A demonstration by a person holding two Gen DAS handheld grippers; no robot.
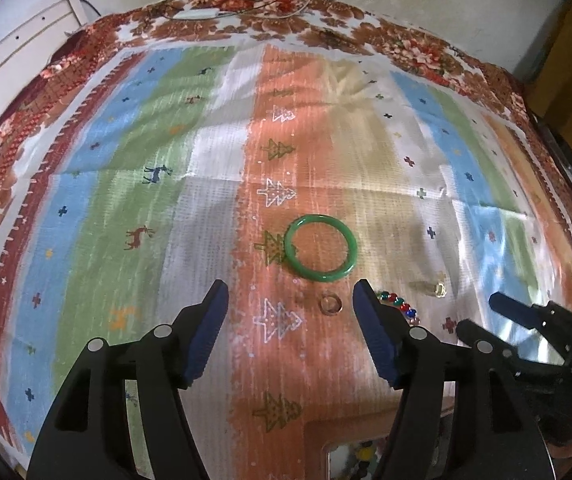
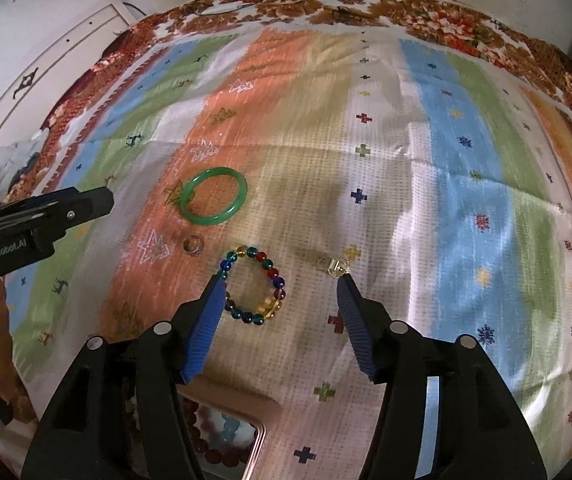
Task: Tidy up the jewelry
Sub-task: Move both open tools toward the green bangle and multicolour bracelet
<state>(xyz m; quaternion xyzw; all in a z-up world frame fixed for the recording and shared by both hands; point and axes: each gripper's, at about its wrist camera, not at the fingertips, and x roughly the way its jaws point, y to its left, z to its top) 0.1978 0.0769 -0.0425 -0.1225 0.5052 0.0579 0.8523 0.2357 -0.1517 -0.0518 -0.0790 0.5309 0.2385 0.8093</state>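
While spread wide over the striped cloth, left gripper holding nothing, blue pads apart, small amber ring lying between the fingertips and green bangle flat just beyond. Right gripper likewise agape and empty, beaded bracelet resting between its tips, touching or just under the left pad; gold clasp piece just beside the right tip. Broad bare cloth ahead and to both sides of the jewelry, floral border running along the far edge against the wall. Near edge crowded: pink-rimmed box under the grippers, beads visible inside.

From the left wrist: bracelet mostly hidden behind the right finger, clasp blurred, right gripper's tips low at right. From the right wrist: bracelet seen whole, clasp sharper, left gripper's body at the left rim, white cabinet beyond the cloth's left edge.
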